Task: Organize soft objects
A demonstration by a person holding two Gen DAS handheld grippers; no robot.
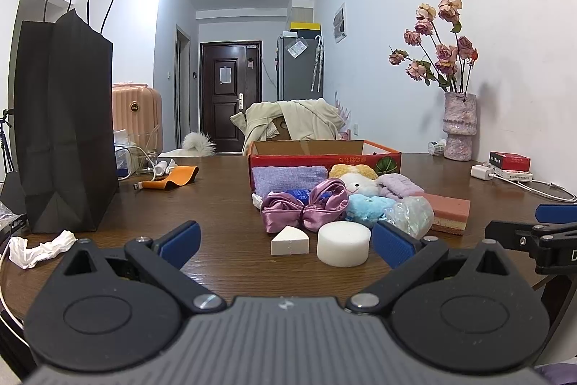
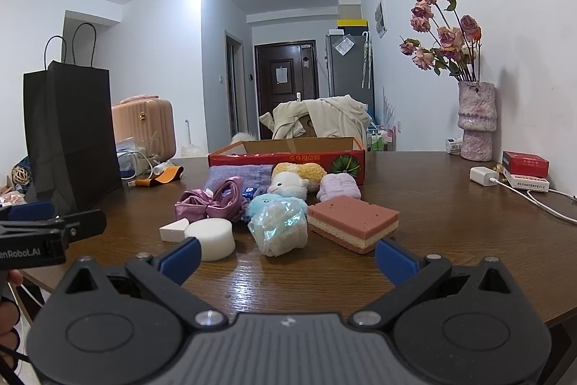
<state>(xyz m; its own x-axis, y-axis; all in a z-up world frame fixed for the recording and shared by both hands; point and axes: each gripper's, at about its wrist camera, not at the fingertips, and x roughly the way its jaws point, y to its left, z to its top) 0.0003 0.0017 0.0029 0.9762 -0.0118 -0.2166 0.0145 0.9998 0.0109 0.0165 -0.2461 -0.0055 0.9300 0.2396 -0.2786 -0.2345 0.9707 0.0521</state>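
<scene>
Both tools hover low over the near edge of the desk (image 2: pixel 450 201), the left tool (image 1: pixel 285 240) and the right tool (image 2: pixel 286 258) each spread wide and holding nothing. The soft things lie in a heap in front of the red box (image 2: pixel 288 156), which stands open behind them. Nearest are a white round sponge (image 1: pixel 343 243) and a white wedge sponge (image 1: pixel 289 240), side by side and touching or nearly so. Behind them sit a purple satin bow (image 1: pixel 306 206), a blue plush (image 1: pixel 369 206), a bagged ball (image 2: pixel 279 226) and a pink layered sponge (image 2: pixel 353 222); a lilac cloth (image 1: pixel 288 176) and a white plush (image 2: pixel 288 184) lie against the box. All look light and yielding. The foam pieces should squash under a pinch, so taking them across their flat sides seems safest; the satin and the plastic bag look slippery and likely need a deeper bite into the bulk.
</scene>
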